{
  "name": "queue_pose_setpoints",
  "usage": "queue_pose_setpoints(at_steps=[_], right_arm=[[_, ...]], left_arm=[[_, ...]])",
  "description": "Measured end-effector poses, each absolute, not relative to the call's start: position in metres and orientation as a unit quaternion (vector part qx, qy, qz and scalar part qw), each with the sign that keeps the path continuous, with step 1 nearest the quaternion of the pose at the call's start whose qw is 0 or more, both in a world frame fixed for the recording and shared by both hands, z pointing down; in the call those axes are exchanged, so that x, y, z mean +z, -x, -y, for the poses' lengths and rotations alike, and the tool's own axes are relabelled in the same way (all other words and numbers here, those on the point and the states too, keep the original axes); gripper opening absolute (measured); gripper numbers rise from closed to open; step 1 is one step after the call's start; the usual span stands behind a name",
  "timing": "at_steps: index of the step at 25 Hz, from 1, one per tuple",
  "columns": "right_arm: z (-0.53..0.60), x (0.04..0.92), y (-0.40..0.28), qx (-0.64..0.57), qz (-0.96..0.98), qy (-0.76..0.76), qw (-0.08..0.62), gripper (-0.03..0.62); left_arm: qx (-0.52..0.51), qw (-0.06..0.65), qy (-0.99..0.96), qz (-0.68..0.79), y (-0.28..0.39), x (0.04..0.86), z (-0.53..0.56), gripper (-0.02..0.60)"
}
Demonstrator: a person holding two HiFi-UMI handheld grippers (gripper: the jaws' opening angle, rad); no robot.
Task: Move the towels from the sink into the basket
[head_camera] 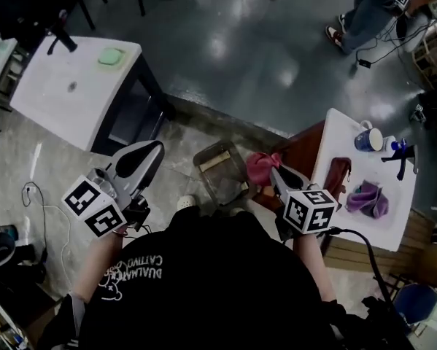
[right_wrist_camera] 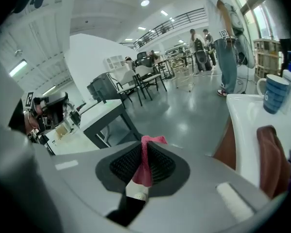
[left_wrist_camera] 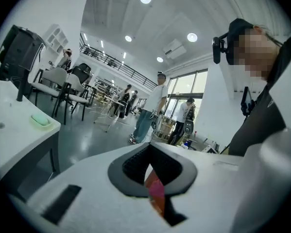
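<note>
1. One pink towel is the load at risk. The right gripper has its jaws closed on a thin fold only, and the bulk bunches beyond the tips, in the air between sink and basket. So narrow a bite could slip, and the towel would then land on the floor.
2. One basket stands on the floor just ahead of the person, between the two grippers. It is a small target. A release made early or off centre would likely leave the towel draped over the rim or beside it.
3. Two towels lie at the sink, on the person's right. A maroon towel is draped at its near edge and a purple towel lies in the basin. A blue mug stands on the same tabletop, and a careless reach for either towel could knock it over.
4. One idle tool: the left gripper has its jaws closed together, with nothing held as far as the head view shows. A pink-orange sliver shows behind its pads in the left gripper view, and what it is cannot be told. A swing across the body could clip the basket.
</note>
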State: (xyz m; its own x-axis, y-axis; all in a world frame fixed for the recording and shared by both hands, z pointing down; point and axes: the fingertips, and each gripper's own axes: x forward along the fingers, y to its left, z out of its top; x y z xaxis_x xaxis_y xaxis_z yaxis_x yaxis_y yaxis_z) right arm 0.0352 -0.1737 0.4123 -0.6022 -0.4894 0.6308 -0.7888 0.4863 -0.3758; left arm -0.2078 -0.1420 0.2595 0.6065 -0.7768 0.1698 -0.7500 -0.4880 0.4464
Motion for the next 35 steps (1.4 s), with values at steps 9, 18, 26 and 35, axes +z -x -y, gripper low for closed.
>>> queue_pose_setpoints(at_steps=[9, 18, 26, 35], right_arm=[[0.155, 0.413, -0.009, 0.348, 0.786, -0.482, 0.171, 0.044], [0.119, 0.429, 0.023, 0.344, 0.78, -0.502, 0.146, 0.041], [0.119, 0.512, 0.02, 0.41, 0.744, -0.503, 0.156, 0.041], [0.116, 0.659, 0.013, 0.437, 0.748, -0.467, 0.179, 0.04]], left_arm=[[-0.006, 0.234, -0.906, 0.353, 0.241, 0.254, 0.166, 0.0], [0.017, 0.279, -0.916, 0.288, 0.247, 0.306, 0.16, 0.0], [-0.007, 0.321, -0.883, 0.343, 0.243, 0.393, 0.164, 0.0], [0.061, 0.4, -0.871, 0.279, 0.18, 0.56, 0.153, 0.0]])
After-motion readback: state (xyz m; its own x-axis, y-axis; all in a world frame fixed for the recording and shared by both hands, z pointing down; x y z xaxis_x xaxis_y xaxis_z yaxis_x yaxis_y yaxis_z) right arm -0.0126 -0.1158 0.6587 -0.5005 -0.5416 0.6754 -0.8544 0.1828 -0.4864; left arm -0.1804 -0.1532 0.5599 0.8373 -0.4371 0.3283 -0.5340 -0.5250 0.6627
